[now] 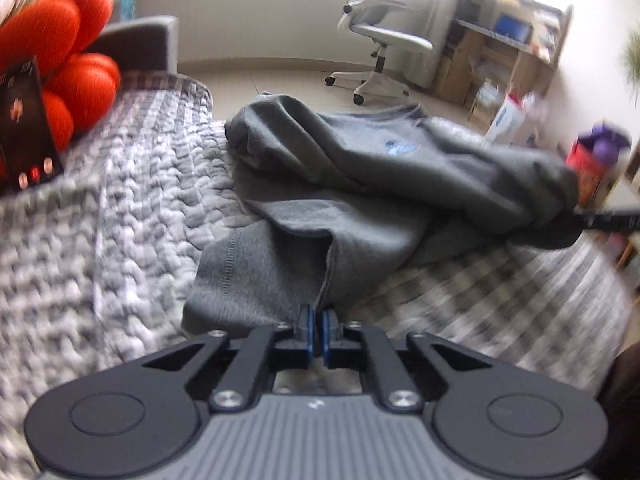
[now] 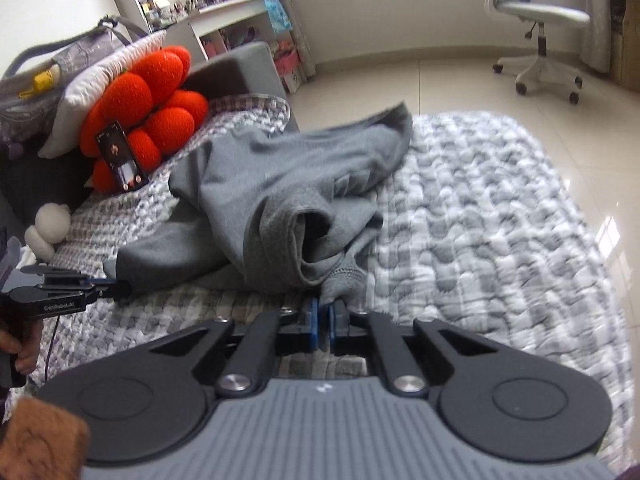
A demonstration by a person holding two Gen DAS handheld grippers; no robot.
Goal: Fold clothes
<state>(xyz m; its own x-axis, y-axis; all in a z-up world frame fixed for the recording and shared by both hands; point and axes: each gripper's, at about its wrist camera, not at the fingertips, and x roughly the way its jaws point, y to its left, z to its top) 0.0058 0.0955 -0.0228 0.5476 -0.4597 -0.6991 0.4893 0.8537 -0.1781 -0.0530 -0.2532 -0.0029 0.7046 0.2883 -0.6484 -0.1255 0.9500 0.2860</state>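
A bed with a bumpy grey and white checked blanket (image 2: 480,208) is filling most of both views. Past the bed, a shiny pale tiled floor (image 2: 460,80) is showing. A white office chair (image 1: 380,36) on wheels is standing on that floor, near a wooden shelf (image 1: 504,48) full of boxes. At the head end of the bed, a red puffy cushion (image 2: 148,100) is leaning against a white pillow (image 2: 104,76). A phone (image 2: 122,156) with a dark lit screen is propped upright against the cushion. A small white plush toy (image 2: 46,228) is lying near the bed's edge.

A grey sweatshirt (image 1: 360,184) is lying bunched up in the middle of the blanket, with one sleeve rolled open toward the right camera.

The left tool (image 1: 318,324) is sitting low over the blanket, pointing along the bed. Its blue pads are squeezed together on a seam edge of the sweatshirt. In the right view, a hand (image 2: 18,354) is gripping this tool's handle at the left side.

The right tool (image 2: 324,316) is also low, pointing at the sweatshirt from the other side. Its pads are pinched on a stitched hem of the sweatshirt, with the cloth lifting up from them.
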